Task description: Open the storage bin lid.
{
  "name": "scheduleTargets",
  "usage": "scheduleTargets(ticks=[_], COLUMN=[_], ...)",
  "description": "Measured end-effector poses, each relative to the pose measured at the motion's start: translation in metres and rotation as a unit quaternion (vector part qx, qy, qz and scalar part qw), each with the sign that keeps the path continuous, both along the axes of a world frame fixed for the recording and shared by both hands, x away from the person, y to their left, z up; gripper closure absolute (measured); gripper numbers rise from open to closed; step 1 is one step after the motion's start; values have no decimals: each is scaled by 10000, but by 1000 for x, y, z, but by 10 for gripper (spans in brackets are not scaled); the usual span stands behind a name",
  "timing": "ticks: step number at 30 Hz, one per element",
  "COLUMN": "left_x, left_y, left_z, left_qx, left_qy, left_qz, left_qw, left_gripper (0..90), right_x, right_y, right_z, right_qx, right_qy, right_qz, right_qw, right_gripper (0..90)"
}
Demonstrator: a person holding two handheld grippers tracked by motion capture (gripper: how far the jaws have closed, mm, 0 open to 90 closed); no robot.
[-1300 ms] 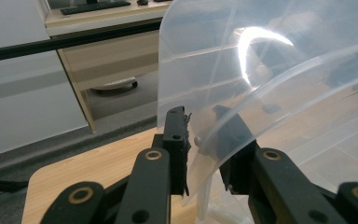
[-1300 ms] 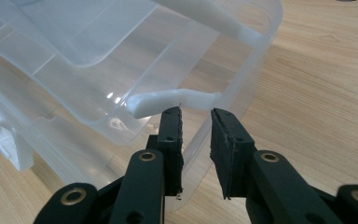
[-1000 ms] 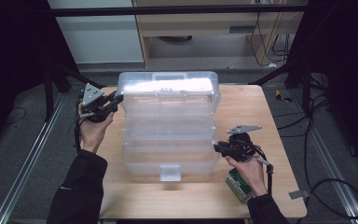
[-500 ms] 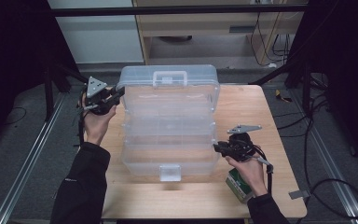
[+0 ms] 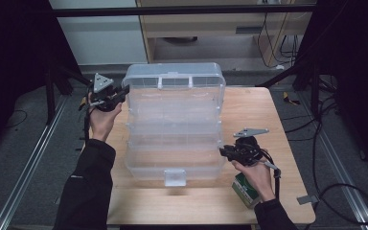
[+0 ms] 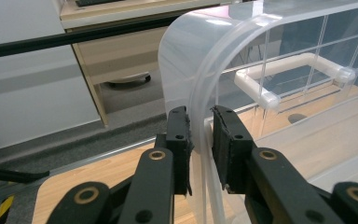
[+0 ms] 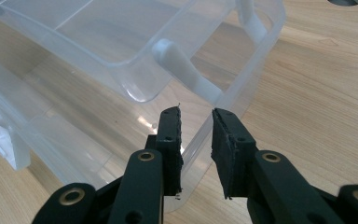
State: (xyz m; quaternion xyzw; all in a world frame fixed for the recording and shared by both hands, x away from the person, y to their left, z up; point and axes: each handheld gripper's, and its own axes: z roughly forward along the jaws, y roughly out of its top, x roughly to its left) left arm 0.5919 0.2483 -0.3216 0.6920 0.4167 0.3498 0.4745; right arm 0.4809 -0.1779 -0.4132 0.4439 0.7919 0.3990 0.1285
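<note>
box: clear plastic organizer box sits mid-table, lid swung up and back at the far end, latch tab on the near edge facing me
left gripper: my left gripper is at the lid's far-left corner; jaws straddle the lid's curved rim, one pad outside, one inside
left jaws: narrow gap, rim between them; left pad right against the plastic, right pad looks a hair off. can't tell if it's a firm clamp
left motion: lid has tipped further back than a second ago, my left hand went with it
right gripper: my right gripper is at the box's right side wall, low near the front corner
right jaws: set over the base's side wall, wall edge runs up between the pads; gap shows either side, so grip not confirmed
right motion: hand in the same spot as before
handle: white carry handle visible through the lid
other: green carton on the table, just under my right hand
</note>
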Motion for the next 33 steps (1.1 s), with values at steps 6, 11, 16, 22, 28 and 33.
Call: scheduleTargets(ticks=[6,11,16,22,28,33], left_x=[8,11,16,22,29,32], left_y=[0,-1,-2,-3,-5,-5], left_z=[-2,-3,-3,-4,-5,-6], left_qx=[-13,-43,-27,-34,-37,-21], left_qy=[32,56,90,112,138,147], left_qz=[4,18,37,68,114,102], left_qw=[10000,10000,9999,9999,9998,9998], left_gripper=[773,772,771,769,767,765], right_x=[0,0,0,0,0,0], right_y=[0,0,1,1,2,2], right_z=[0,0,1,1,1,2], right_qx=[8,0,-22,-50,-105,-132], right_qy=[3,16,29,30,-6,-7], right_qz=[16,12,10,4,20,20], right_qw=[10000,10000,10000,10000,9999,9999], right_gripper=[728,729,729,729,731,731])
